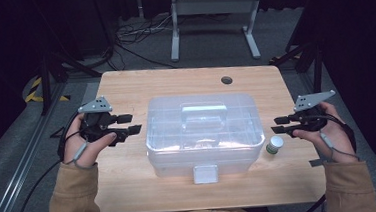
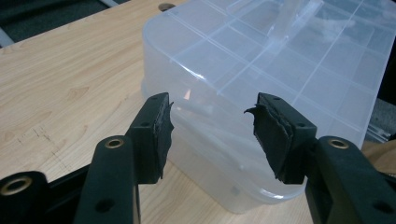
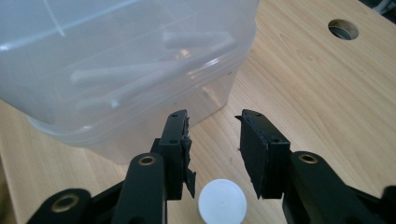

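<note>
Clear plastic box (image 1: 203, 135) mid-table, no readable writing on it. Left gripper (image 1: 132, 125) left of box, jaws open, empty. Right gripper (image 1: 280, 124) right of box, jaws open above small white-capped bottle (image 1: 275, 144).

glossy translucent plastic box (image 1: 203, 135) on a matt, smooth wooden table (image 1: 125, 90).

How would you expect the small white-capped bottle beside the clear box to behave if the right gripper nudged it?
The small bottle stands upright on the table, so a nudge would probably tip it. Its round white cap suggests it would then roll. It looks light.
</note>
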Demonstrator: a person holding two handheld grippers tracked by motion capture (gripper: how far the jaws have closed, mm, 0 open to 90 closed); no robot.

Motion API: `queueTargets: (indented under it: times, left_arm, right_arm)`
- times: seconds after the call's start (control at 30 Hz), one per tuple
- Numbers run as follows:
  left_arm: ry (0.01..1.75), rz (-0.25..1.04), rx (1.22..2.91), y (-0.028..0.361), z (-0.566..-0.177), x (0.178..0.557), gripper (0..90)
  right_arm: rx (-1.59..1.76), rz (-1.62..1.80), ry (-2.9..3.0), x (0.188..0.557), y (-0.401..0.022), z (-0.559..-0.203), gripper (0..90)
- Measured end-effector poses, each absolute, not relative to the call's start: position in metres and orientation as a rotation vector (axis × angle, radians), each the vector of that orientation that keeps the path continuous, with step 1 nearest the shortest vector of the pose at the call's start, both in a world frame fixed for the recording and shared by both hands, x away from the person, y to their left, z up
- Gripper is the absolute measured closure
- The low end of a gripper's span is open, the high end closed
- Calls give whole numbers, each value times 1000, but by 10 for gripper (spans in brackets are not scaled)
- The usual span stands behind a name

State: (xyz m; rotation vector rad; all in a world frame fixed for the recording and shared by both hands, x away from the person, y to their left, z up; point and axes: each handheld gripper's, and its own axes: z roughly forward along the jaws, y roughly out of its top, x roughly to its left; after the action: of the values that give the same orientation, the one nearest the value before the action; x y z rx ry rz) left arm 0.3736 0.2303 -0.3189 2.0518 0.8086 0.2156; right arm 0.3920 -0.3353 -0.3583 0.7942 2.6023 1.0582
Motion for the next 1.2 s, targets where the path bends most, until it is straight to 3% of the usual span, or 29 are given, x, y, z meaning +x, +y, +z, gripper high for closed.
queueTargets:
  times: [0.1, 0.63, 1.2]
  left_arm:
    - [816, 218, 2039, 228, -313, 373, 437]
    - [673, 206, 2096, 186, -290, 380, 415]
    - [598, 163, 2137, 140, -294, 397, 369]
  right_arm:
    - [821, 1035, 2597, 392, -335, -357, 578]
    - [841, 1053, 2597, 388, -333, -359, 575]
    - [850, 1075, 2597, 383, -335, -359, 570]
